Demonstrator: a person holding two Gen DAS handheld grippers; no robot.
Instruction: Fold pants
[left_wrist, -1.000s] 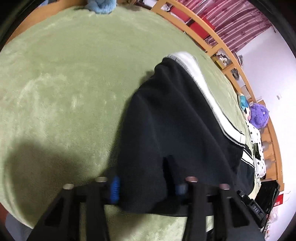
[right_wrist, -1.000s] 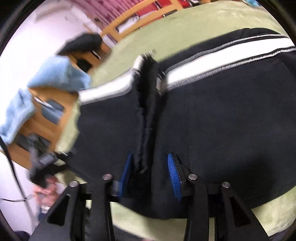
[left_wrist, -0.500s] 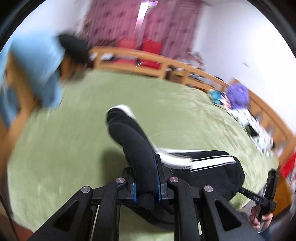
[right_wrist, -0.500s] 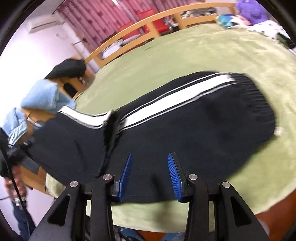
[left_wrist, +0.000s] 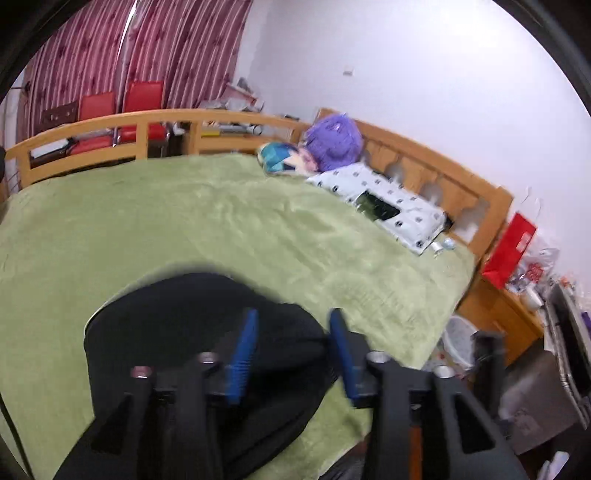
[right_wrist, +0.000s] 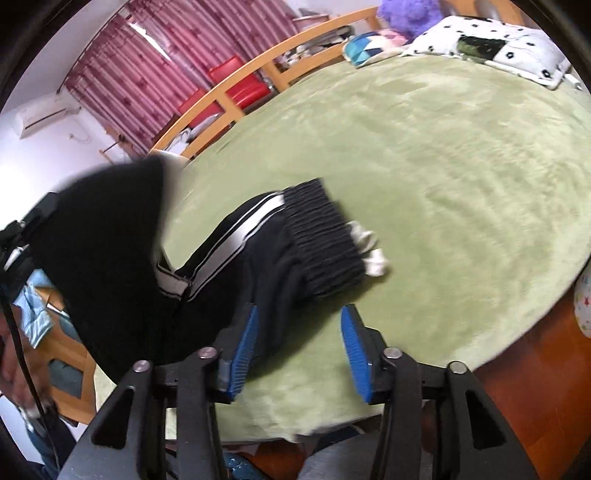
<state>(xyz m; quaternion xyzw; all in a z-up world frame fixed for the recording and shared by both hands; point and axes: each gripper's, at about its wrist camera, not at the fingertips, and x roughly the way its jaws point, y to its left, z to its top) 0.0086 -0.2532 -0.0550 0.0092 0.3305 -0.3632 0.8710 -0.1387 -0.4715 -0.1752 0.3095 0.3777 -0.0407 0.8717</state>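
Observation:
The black pants (right_wrist: 266, 258) with a white side stripe lie on the green bed cover, ribbed waistband (right_wrist: 321, 236) toward the bed's middle. A blurred fold of black cloth (right_wrist: 99, 236) hangs raised at the left of the right wrist view. In the left wrist view the pants (left_wrist: 177, 332) form a dark mound just under my left gripper (left_wrist: 291, 347), which is open with nothing between its blue pads. My right gripper (right_wrist: 297, 350) is open and empty at the pants' near edge, above the cover.
The green cover (left_wrist: 184, 214) spans the bed inside a wooden rail (left_wrist: 110, 122). A patterned pillow (left_wrist: 391, 206) and purple plush (left_wrist: 332, 140) sit at the head. A red bag (left_wrist: 509, 251) and clutter stand off the bed's right side.
My left gripper was shut on the raised pant leg half a second ago; now it is open and has swung right. The right gripper drew back toward the bed's near edge.

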